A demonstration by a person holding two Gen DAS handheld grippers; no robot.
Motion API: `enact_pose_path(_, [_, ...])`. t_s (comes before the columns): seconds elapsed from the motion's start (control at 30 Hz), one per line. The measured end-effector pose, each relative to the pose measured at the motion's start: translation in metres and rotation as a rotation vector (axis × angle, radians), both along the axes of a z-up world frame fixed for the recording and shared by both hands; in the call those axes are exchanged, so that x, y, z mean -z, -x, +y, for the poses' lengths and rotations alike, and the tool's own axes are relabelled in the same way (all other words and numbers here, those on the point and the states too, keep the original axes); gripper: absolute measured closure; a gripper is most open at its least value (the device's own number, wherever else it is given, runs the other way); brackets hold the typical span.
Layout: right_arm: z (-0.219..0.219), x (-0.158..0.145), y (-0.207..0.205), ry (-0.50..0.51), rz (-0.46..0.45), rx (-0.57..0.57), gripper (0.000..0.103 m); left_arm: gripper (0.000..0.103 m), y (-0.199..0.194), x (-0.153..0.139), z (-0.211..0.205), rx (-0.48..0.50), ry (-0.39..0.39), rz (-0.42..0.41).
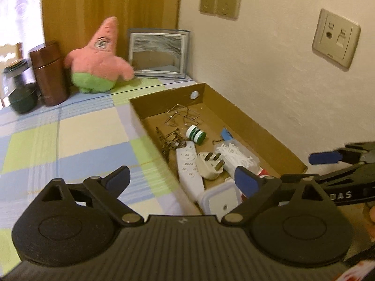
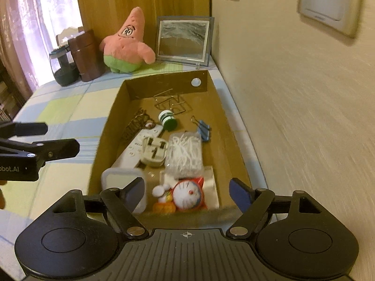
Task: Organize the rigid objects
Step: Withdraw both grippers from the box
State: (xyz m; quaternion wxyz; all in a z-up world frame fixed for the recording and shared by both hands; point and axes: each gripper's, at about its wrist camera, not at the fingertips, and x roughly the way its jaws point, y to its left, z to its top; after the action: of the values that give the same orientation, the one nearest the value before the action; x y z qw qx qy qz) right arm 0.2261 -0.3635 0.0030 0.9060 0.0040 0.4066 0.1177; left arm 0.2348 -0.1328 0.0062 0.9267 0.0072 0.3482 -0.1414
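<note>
A shallow cardboard box (image 2: 225, 121) lies on the checked cloth against the wall. It holds a white remote (image 2: 133, 149), a white plug adapter (image 2: 153, 152), a bag of white floss picks (image 2: 185, 154), a green and white roll (image 2: 167, 119), blue binder clips (image 2: 204, 130), metal wire puzzles (image 2: 173, 103), a white square case (image 2: 119, 178) and a Doraemon toy (image 2: 187, 194). My right gripper (image 2: 187, 192) is open and empty above the box's near end. My left gripper (image 1: 182, 180) is open and empty over the box's left wall (image 1: 150, 128). The remote (image 1: 188, 164) and plug (image 1: 209, 164) show there too.
A pink Patrick plush (image 2: 126, 44), a framed sand picture (image 2: 184, 41), a brown cylinder (image 2: 85, 55) and a dark glass jar (image 2: 63, 70) stand at the far end. Wall sockets (image 1: 335, 37) are on the right wall. Checked cloth (image 1: 70, 135) spreads left of the box.
</note>
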Motion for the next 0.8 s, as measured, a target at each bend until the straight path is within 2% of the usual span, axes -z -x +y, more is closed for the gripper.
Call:
enact_pose_path(0.23, [0.006,-0.015,0.048,-0.010,0.017,-0.001,0.023,0.008,0.056,-0.010,0.023,-0.094,0.024,0.023])
enact_pose_path(0.5, [0.015,-0.023,0.102,-0.040,0.018,-0.002,0.022,0.008,0.119,-0.016,0.043,-0.206,-0.005,0.049])
enact_pose_path(0.63, [0.017,-0.025,0.123,-0.074,0.026,0.008,0.021,0.008,0.144,-0.021,0.056,-0.234,0.019,0.062])
enact_pose_path(0.8, [0.025,-0.029,0.146,-0.087,0.018,0.005,0.021,0.009,0.173,-0.023,0.064,-0.259,0.006,0.069])
